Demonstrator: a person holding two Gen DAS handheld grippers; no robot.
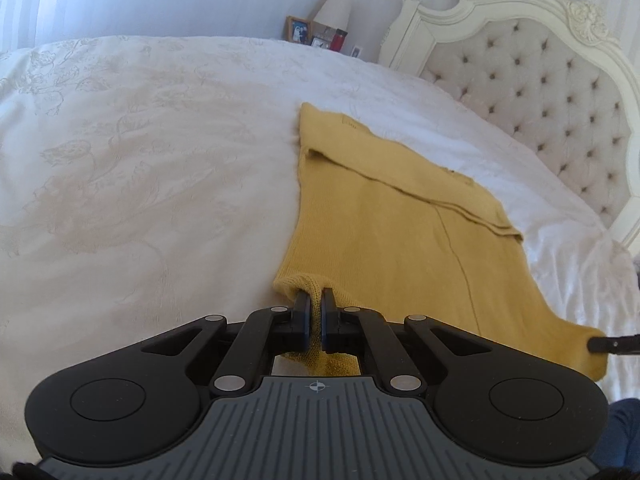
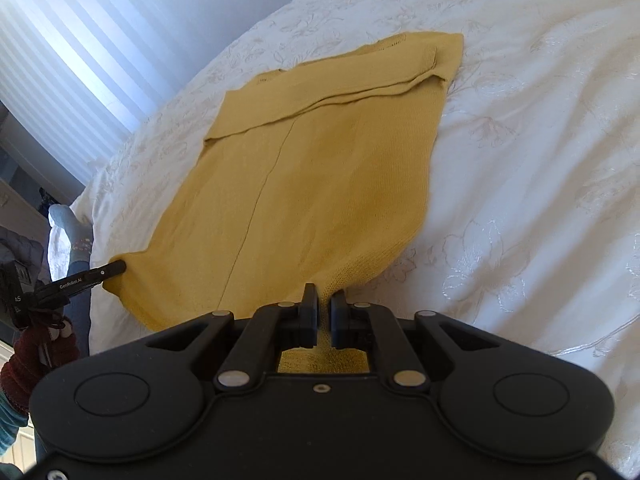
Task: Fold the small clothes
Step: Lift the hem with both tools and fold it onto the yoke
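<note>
Now, left gripper (image 1: 316, 300): closed on yellow sweater (image 1: 400, 224) hem corner.
Right gripper (image 2: 324, 300): the other corner is pinched.
Bedspread (image 1: 140, 140): sweater is laid on it.

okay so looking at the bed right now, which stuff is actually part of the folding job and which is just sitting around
Part of the job:
- yellow knitted top, partly folded, on the white bedspread
- left claw, shut on its near hem
- right claw, shut on the other near corner

Just lying about:
- photo frame
- lamp
- red bottle
- tufted headboard
</note>
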